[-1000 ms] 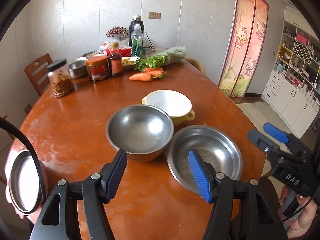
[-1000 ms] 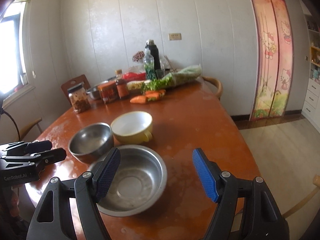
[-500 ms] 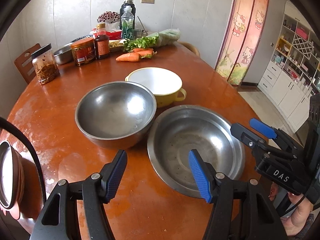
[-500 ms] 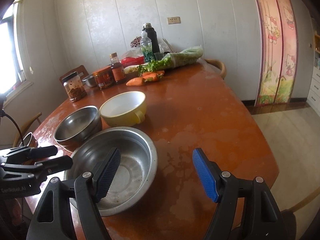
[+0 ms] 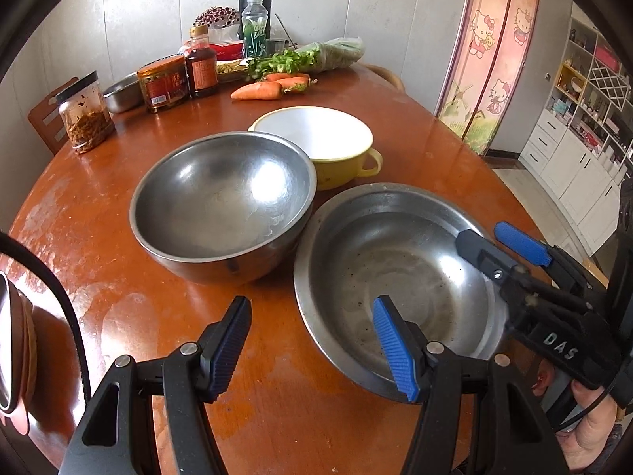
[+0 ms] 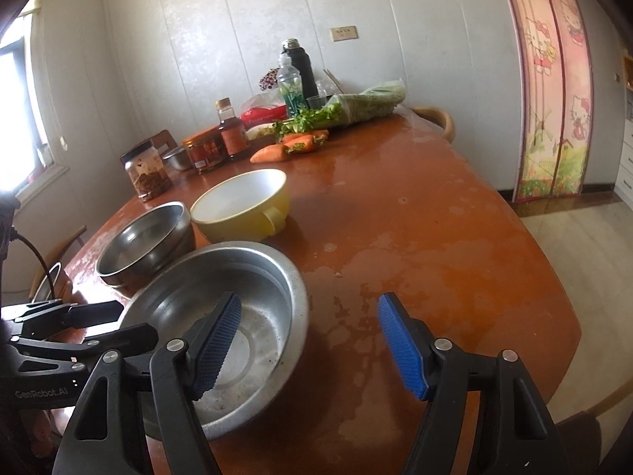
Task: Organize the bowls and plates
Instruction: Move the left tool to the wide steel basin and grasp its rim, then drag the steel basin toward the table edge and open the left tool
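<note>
Wide steel bowl (image 5: 395, 273) at table's (image 5: 99, 182) near edge; left gripper (image 5: 312, 340) and right gripper (image 6: 308, 340) both agape, empty, right's jaws just narrowing. Likely light, rigid, slick; pinch thin rim.

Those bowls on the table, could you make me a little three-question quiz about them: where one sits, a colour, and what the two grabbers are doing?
1. Where is the yellow bowl?
A. Behind the two steel ones
B. Stacked inside one
C. On the floor

2. What colour is its inside?
A. Blue
B. White
C. Black

3. How do the left gripper and right gripper stand?
A. Both clamped on bowls
B. One holds a carrot
C. Both open, holding nothing

Answers:
1 A, it sits beyond the deep steel bowl and the wide steel bowl.
2 B, its interior is white.
3 C, blue pads stand apart, gripping nothing.
</note>
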`<state>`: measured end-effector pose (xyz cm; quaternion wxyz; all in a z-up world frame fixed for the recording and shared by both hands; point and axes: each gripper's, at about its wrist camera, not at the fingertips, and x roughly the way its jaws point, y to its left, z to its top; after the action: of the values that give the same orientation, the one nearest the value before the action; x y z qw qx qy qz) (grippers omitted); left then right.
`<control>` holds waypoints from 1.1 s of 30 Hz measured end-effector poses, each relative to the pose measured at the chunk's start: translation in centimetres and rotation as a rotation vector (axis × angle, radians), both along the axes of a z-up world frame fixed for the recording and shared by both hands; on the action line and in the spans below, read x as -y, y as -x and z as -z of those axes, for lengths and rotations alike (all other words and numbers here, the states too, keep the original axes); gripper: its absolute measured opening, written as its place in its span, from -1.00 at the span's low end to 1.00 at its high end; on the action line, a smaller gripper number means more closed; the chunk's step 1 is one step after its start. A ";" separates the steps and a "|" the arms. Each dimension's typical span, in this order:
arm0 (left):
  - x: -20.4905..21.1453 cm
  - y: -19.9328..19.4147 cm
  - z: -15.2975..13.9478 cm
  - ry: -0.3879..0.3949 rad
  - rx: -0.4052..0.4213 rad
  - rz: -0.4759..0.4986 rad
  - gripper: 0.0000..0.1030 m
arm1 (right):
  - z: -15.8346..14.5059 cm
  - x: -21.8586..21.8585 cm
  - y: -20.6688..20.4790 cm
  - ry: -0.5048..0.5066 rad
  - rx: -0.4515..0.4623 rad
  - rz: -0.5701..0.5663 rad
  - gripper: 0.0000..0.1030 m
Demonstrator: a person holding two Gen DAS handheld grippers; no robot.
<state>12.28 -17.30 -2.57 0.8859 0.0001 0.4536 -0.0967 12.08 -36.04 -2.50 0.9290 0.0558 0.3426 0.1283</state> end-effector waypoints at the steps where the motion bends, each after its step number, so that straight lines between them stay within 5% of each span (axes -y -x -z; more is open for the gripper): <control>1: 0.0 -0.1 0.1 -0.003 -0.002 0.002 0.23 | 0.1 -0.1 0.1 0.009 0.005 -0.003 0.40; 6: 0.2 -0.4 0.8 -0.027 -0.016 -0.004 0.23 | 0.6 -0.7 -0.4 0.020 -0.012 -0.016 -0.06; 14: 0.0 -0.2 1.0 -0.012 -0.008 0.017 0.23 | 0.8 -0.3 -0.6 -0.016 -0.023 0.004 -0.43; 21: 0.1 -0.1 1.2 0.003 -0.002 0.038 0.21 | 0.6 -0.6 -0.5 0.011 -0.014 0.010 -0.45; 28: 0.4 0.1 1.4 0.014 0.001 0.081 -0.29 | 1.2 -1.9 -0.7 0.034 -0.047 -0.027 -0.54; 33: 0.1 0.5 1.7 0.016 -0.002 0.092 -0.34 | 0.9 -3.4 -0.1 0.057 -0.057 -0.058 -0.55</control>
<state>11.82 -17.40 -4.23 0.8800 0.0138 0.4533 -0.1411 12.20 -32.60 -3.38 0.9161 0.0228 0.3737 0.1435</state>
